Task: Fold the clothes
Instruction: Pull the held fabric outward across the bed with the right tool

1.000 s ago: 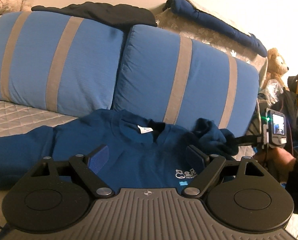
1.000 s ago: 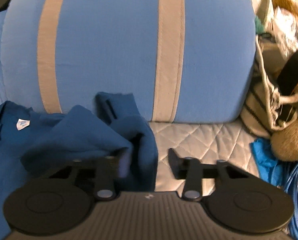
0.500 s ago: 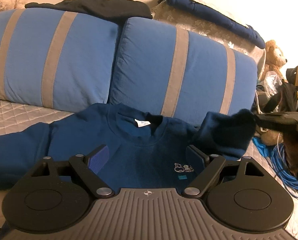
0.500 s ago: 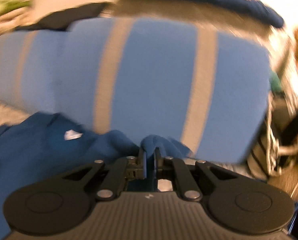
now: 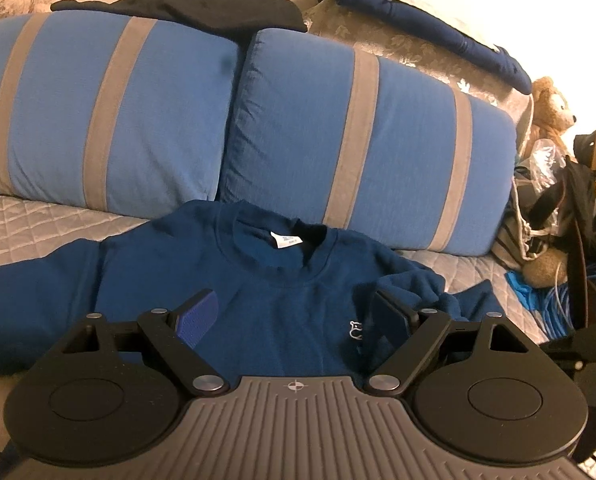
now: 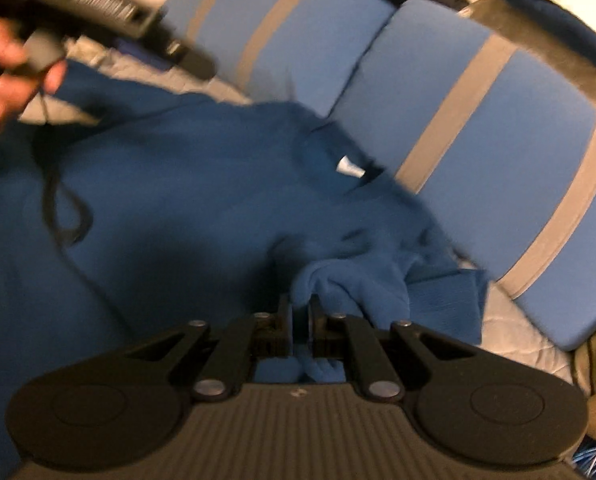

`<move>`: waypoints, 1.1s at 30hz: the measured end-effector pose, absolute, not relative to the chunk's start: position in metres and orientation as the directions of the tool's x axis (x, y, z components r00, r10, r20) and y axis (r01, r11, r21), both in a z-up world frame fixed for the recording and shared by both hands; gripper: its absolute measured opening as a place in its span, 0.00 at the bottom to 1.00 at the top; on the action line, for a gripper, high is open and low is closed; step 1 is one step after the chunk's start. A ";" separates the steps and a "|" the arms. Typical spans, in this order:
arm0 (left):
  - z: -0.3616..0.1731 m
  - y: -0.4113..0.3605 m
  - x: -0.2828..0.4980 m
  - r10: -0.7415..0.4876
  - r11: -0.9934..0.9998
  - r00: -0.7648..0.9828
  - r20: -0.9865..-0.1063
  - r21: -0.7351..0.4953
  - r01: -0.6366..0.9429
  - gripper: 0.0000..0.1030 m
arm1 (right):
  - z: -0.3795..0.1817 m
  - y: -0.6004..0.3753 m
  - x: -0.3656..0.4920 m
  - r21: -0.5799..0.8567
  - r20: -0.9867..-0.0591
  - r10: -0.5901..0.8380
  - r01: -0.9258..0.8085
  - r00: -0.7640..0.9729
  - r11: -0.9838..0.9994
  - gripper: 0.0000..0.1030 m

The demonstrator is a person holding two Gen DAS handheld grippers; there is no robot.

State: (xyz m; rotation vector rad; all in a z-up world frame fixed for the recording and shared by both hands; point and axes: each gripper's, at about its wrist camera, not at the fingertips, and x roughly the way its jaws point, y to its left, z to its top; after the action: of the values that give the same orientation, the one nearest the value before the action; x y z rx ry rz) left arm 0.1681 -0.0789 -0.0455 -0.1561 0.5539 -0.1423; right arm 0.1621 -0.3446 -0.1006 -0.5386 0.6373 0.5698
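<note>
Right wrist view: the right gripper point(image 6: 299, 314) is pinching the sweatshirt point(image 5: 258, 300)'s sleeve point(image 6: 350, 280), folding it inward; the left gripper point(image 5: 294, 312) is hovering wide open over the sweatshirt's chest. Next, probably laying the sleeve across that chest.

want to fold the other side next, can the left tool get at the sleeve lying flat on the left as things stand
Probably yes. The left tool is open and holds nothing, hovering over the sweater. The left sleeve lies flat on the quilted cover with nothing on top. The right tool is shut on the other sleeve.

dim warm indoor light, fisheye-bent edges, motion-blurred right wrist view
</note>
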 end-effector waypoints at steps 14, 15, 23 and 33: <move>-0.044 -0.076 0.167 -0.188 0.974 0.842 -0.506 -0.203 0.096 0.82 | -0.072 -0.413 0.191 0.187 -0.705 0.379 -0.359 0.599 0.914 0.46; -0.044 -0.076 0.166 -0.188 0.975 0.842 -0.506 -0.203 0.095 0.82 | -0.069 -0.420 0.196 0.237 -0.706 0.386 -0.315 0.594 0.919 0.46; -0.045 -0.075 0.167 -0.183 0.974 0.840 -0.511 -0.209 0.085 0.82 | -0.085 -0.451 0.238 0.547 -0.746 0.448 0.069 0.493 0.834 0.46; -0.045 -0.074 0.168 -0.184 0.974 0.838 -0.513 -0.209 0.086 0.82 | -0.091 -0.439 0.267 0.460 -0.853 0.338 0.267 0.396 0.847 0.47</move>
State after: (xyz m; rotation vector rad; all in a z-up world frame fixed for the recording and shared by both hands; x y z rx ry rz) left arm 0.1676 -0.0736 -0.0448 -0.1813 0.5596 -0.1433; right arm 0.2673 -0.4388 -0.0910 0.5937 1.1823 0.0488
